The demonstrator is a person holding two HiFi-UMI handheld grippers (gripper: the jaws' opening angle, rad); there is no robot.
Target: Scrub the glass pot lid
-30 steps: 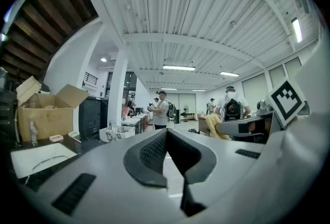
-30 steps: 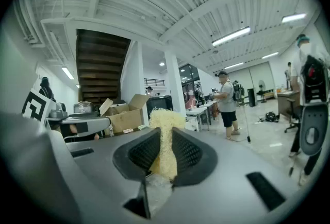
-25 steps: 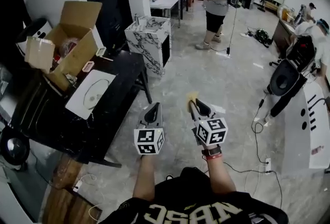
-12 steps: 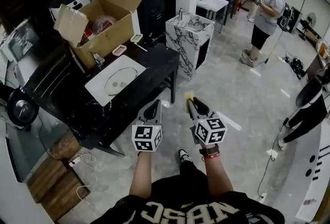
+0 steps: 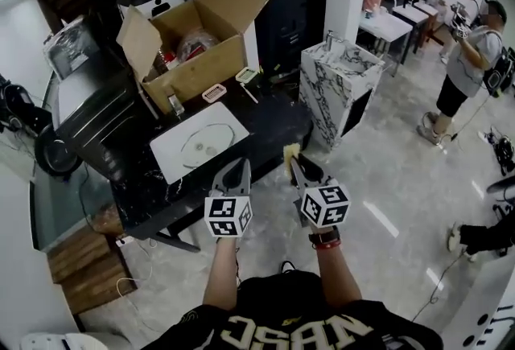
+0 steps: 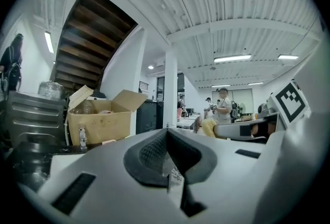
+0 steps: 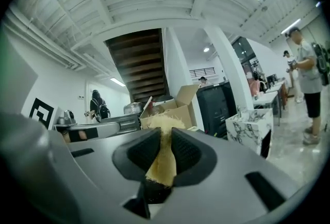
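Note:
The glass pot lid (image 5: 208, 144) lies flat on a white board (image 5: 175, 155) on the black table (image 5: 265, 127), ahead of both grippers and to their left. My left gripper (image 5: 236, 170) is held level over the table's near edge, shut with nothing in it (image 6: 166, 138). Beside it my right gripper (image 5: 293, 162) is shut on a yellow sponge (image 5: 290, 151), whose frayed end sticks out past the pads (image 7: 162, 152). Neither gripper touches the lid. The lid does not show in either gripper view.
An open cardboard box (image 5: 199, 39) full of items stands at the table's back, with small bottles and packets beside it. A marble-patterned cabinet (image 5: 344, 89) stands right of the table. A person (image 5: 469, 59) stands far right. Dark appliances (image 5: 88, 127) crowd the left.
The view has swung left: table, box and lid slid from the far left to right ahead. Both grippers came along with the turn, side by side, and now reach the table's edge.

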